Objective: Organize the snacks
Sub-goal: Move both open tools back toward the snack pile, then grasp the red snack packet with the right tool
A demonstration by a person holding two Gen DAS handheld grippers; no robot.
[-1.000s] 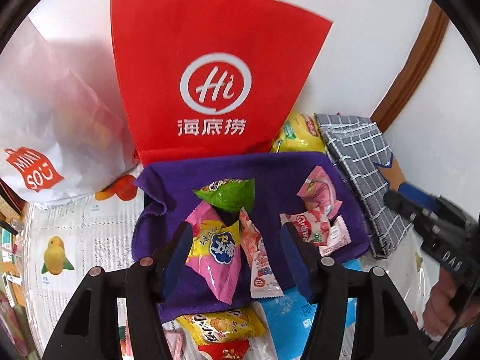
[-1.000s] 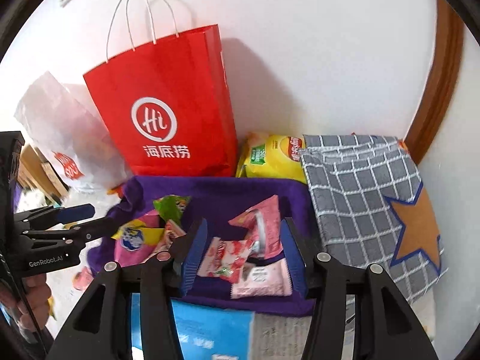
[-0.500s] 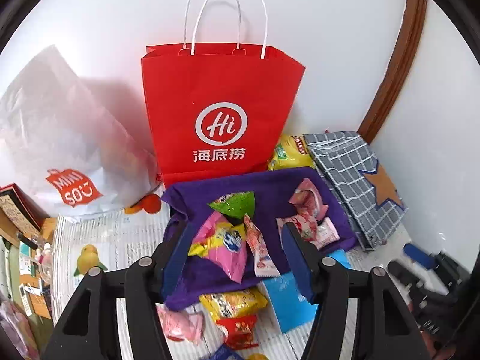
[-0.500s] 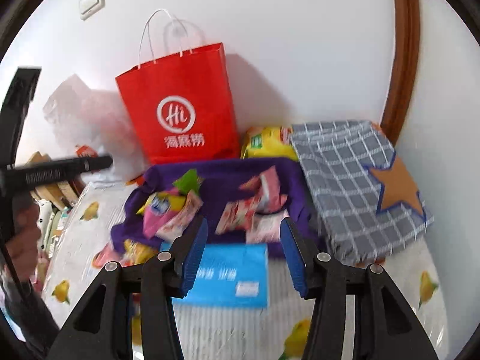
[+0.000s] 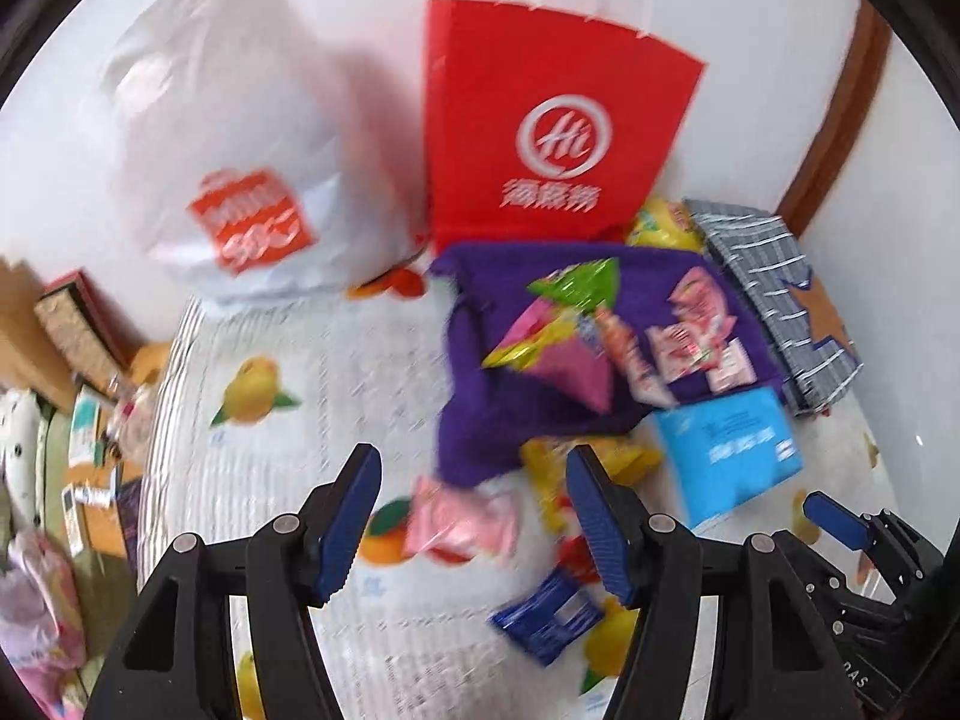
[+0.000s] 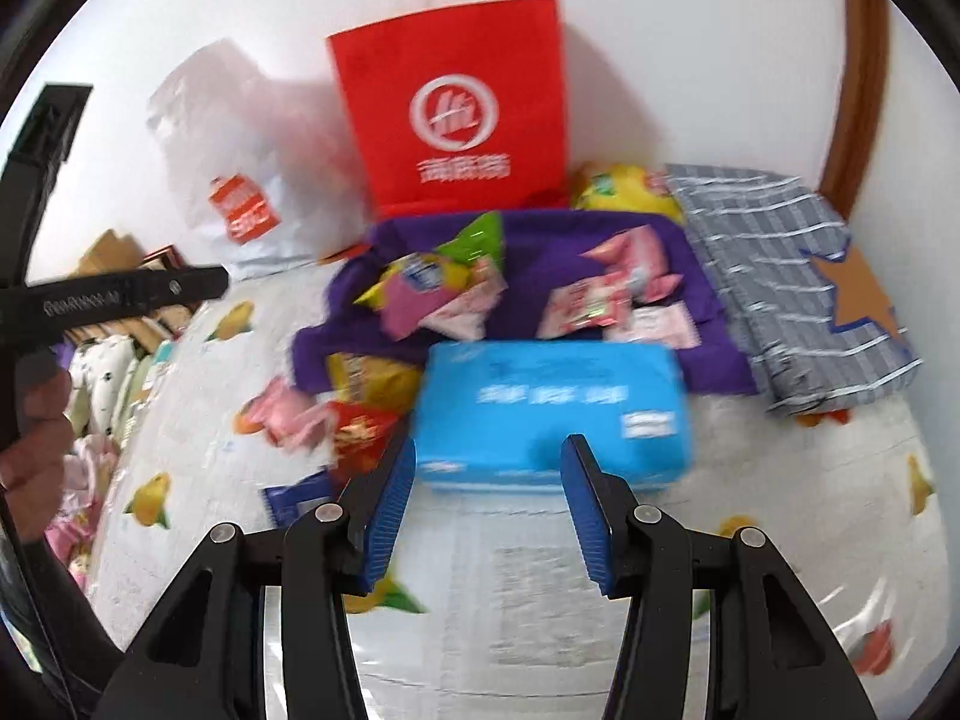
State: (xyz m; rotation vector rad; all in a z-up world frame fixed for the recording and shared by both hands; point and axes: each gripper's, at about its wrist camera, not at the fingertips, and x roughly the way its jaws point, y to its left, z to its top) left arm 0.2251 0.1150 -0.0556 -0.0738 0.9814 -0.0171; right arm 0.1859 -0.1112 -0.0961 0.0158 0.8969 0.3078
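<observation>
Several snack packets lie on a purple cloth (image 5: 480,420) (image 6: 540,276): a pink-yellow bag (image 5: 558,354) (image 6: 420,294), a green packet (image 5: 579,285) and pink-red packets (image 5: 696,348) (image 6: 591,303). More snacks lie loose in front: a pink packet (image 5: 462,522), a yellow bag (image 6: 366,375) and a dark blue packet (image 5: 546,612). My left gripper (image 5: 474,516) is open and empty above the pink packet. My right gripper (image 6: 489,510) is open and empty just before a blue pack (image 6: 552,414). Both views are blurred.
A red paper bag (image 5: 552,120) (image 6: 462,108) and a white plastic bag (image 5: 240,150) stand against the wall. A grey checked bag with a star (image 6: 798,276) lies at right. The fruit-print tablecloth (image 5: 288,360) covers the table; clutter sits past its left edge.
Both grippers have pulled back from the purple cloth. The left view has swung left and lower over the loose snacks. Both stay open and empty.
</observation>
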